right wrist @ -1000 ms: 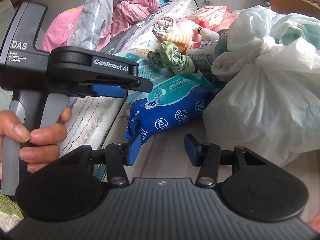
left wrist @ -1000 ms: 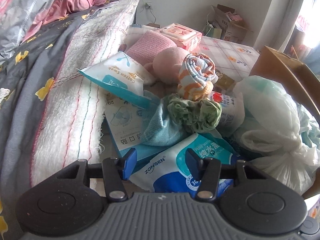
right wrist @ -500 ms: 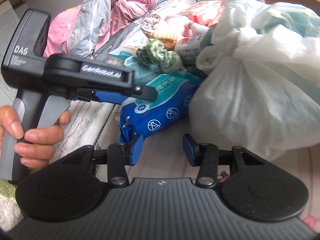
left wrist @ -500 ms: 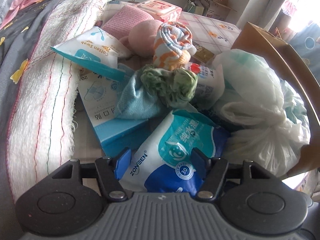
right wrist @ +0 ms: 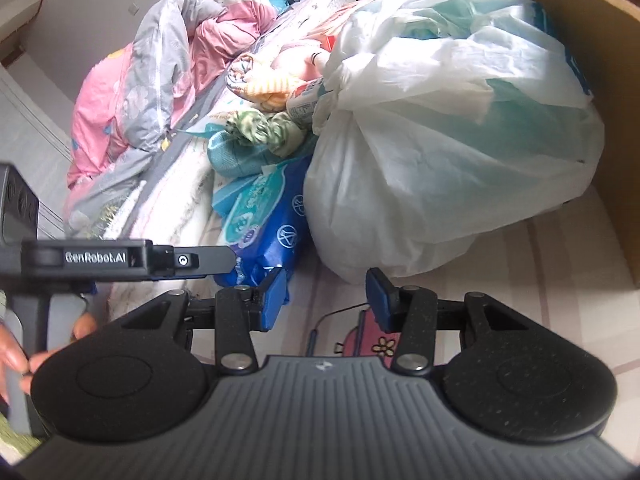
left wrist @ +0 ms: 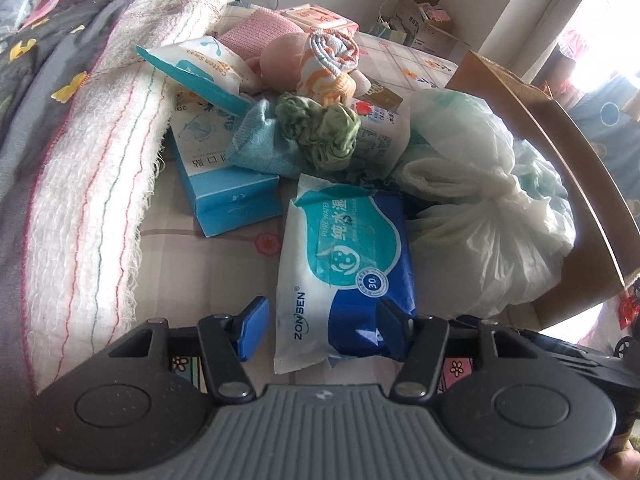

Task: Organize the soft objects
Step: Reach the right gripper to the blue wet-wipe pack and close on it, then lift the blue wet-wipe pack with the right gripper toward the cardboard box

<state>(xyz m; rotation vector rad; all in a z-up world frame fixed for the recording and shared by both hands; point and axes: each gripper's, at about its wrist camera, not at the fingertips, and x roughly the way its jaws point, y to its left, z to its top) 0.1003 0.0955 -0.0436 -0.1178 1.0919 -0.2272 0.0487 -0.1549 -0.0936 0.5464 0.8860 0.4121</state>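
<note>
The wet wipes pack [left wrist: 344,268] lies flat on the patterned sheet [left wrist: 224,264], its long axis running away from the left claw [left wrist: 322,320] toward the heap behind, its printed face up and its blue near end down between the claw's jaws. The left jaws have just been closing. The right-hand pad [left wrist: 394,320] lies against the pack's blue corner, while the left-hand pad stands just clear of its white edge, so the pack is straddled, not pinched. The pack's far end runs under the heap and is hidden there.

In the heap, a green knotted cloth [left wrist: 324,132] sits on a teal cloth [left wrist: 264,148], with an orange-and-white rolled cloth [left wrist: 332,60] behind; a blue box [left wrist: 224,184] is half buried under them. A tied white plastic bag [left wrist: 480,208] leans against a cardboard box [left wrist: 560,168], whose far wall is cut off.

From the right wrist, the right claw [right wrist: 326,292] stands part open with nothing between its jaws, just before the bag [right wrist: 452,152]. The left claw's arm [right wrist: 120,260] crosses in front of the pack [right wrist: 272,224], covering its near end. A hand [right wrist: 12,356] on the handle shows only at the frame's edge.
</note>
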